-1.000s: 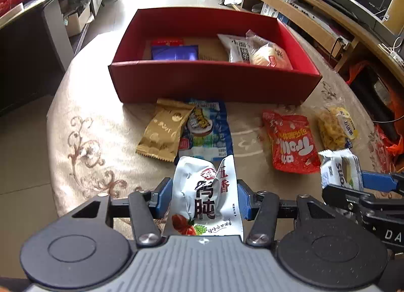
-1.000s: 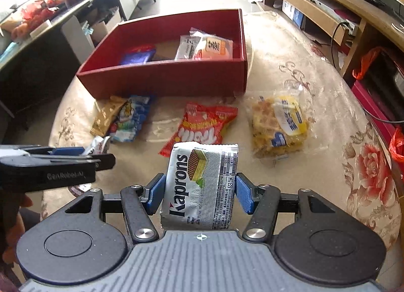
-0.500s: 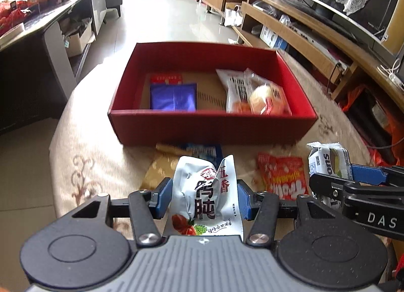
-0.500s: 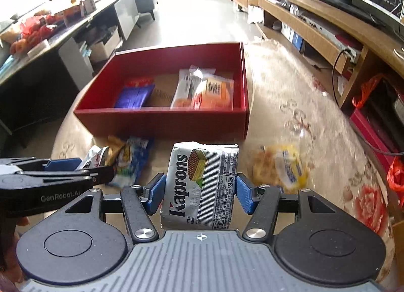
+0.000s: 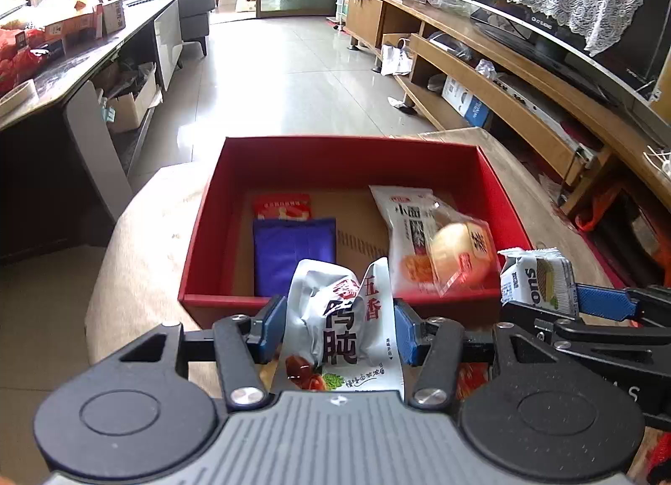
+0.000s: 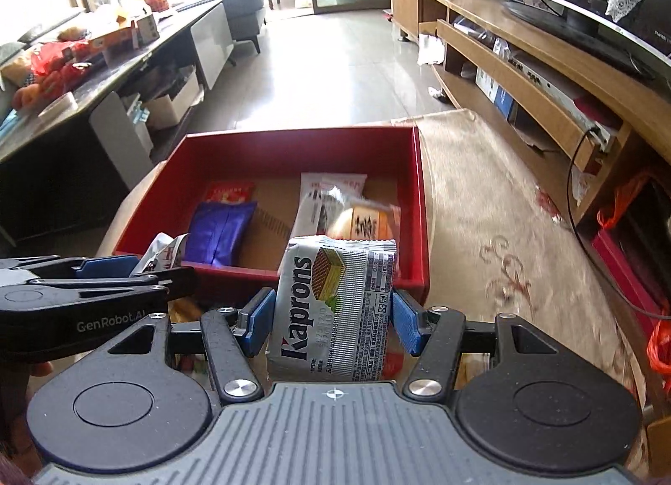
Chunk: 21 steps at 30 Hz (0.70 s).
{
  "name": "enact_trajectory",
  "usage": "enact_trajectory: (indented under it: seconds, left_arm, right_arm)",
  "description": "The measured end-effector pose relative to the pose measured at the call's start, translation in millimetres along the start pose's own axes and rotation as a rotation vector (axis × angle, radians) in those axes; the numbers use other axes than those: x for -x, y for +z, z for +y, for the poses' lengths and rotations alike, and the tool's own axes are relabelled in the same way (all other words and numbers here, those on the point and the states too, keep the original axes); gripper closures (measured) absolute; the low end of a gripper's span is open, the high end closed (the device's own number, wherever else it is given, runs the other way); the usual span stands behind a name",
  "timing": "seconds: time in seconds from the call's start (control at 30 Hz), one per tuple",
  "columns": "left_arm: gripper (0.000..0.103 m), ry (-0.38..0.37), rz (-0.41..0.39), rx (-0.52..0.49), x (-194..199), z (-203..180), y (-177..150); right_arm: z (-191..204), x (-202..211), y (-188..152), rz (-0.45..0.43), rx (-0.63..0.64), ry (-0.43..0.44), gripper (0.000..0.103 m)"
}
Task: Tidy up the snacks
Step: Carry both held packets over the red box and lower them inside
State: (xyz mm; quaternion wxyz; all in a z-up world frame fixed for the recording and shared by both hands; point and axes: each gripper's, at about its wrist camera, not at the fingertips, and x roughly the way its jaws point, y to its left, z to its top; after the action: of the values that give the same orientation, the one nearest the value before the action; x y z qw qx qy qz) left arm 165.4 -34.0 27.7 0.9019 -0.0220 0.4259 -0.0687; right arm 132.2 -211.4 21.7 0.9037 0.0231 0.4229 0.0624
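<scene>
My left gripper (image 5: 339,328) is shut on a silver snack pouch (image 5: 335,325) with red and black Chinese print, held just before the near wall of the red box (image 5: 209,208). My right gripper (image 6: 331,319) is shut on a silver Kaprons wafer pack (image 6: 335,313), held at the box's (image 6: 421,212) near right corner. Each gripper shows at the side of the other's view: the right gripper (image 5: 541,290) with its wafer pack, the left gripper (image 6: 163,260) with its pouch. Inside the box lie a blue packet (image 5: 293,252), a red packet (image 5: 283,205), a white noodle bag (image 5: 409,219) and a bun in clear wrap (image 5: 457,248).
The box stands on a round table with a beige patterned cloth (image 6: 482,208). Other snack packets on the table are mostly hidden under the grippers. A dark desk (image 5: 63,78) stands left, a long wooden TV bench (image 5: 524,95) right, tiled floor beyond.
Both grippers have risen and moved forward toward the red box with their packets still held. The loose snacks on the table have slipped out of view beneath them.
</scene>
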Motion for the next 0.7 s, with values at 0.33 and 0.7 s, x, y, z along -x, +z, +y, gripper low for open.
enact_trajectory:
  seconds: [0.33,0.7]
  left_arm:
    - [0.055,0.035,-0.008,0.001,-27.5,-1.7,29.3]
    - [0.055,0.094,0.008,-0.020,-59.3,0.0,44.0]
  right_arm:
    - [2.0,-26.4,33.2,-0.012,0.001,-0.010,0.037]
    - [2.2,-61.9,50.3,0.007,0.018,-0.035,0.037]
